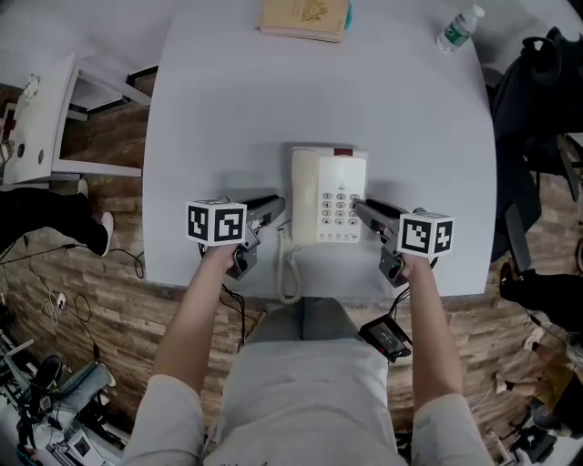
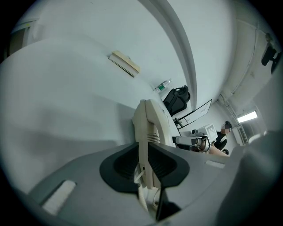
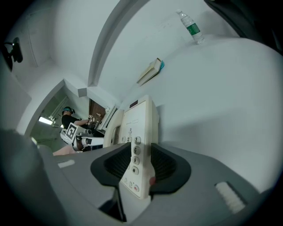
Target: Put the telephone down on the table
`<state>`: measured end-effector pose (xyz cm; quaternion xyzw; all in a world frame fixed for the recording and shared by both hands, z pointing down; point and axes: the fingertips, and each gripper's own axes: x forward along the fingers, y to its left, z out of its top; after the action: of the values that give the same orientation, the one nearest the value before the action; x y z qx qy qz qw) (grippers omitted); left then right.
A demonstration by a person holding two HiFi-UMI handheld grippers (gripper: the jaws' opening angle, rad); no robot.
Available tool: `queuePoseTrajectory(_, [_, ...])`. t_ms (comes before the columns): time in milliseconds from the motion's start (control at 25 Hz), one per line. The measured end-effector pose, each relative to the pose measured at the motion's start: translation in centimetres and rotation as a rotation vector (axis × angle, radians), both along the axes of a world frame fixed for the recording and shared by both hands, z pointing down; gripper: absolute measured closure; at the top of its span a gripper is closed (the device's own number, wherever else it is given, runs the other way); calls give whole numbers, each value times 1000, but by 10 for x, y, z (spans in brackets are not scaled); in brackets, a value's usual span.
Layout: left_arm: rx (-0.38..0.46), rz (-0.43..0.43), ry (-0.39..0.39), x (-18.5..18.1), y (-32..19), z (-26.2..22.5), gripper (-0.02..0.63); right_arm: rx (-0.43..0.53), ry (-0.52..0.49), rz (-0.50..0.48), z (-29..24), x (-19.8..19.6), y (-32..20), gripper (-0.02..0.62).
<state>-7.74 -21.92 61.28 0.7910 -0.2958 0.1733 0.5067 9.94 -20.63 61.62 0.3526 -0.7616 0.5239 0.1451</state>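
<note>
Grey bench (image 1: 228, 109) fills the head view, with wood floor (image 1: 100, 264) around it. Black bag (image 1: 528, 91) sits off the bench's right side.

Cream telephone (image 1: 328, 196) is at the near middle of the bench, keypad up, handset on its left half. Can't tell if it rests on the surface or is just off it.

Left gripper (image 1: 276, 211) is at the phone's left edge. In the left gripper view its dark fingers (image 2: 121, 165) are partly closed, pressing on both faces of the handset-side edge of the telephone (image 2: 148, 128). So it has a grip.

Right gripper (image 1: 362, 209) is at the phone's right edge. In the right gripper view its fingers (image 3: 166, 165) are partly closed too, clamping the keypad edge of the telephone (image 3: 139, 132).

Tan book (image 1: 303, 18) lies at the far edge of the bench, well apart from the phone. Coiled cord (image 1: 290, 273) hangs off the near edge, below the phone's left side. Small water bottle (image 1: 458, 29) lies at the far right corner.
</note>
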Motion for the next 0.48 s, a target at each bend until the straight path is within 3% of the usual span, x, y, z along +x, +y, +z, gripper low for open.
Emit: queuePoseTrajectory(480, [65,-29,5,-2,22,-36,591,63,37,6,-23,-1,23,578])
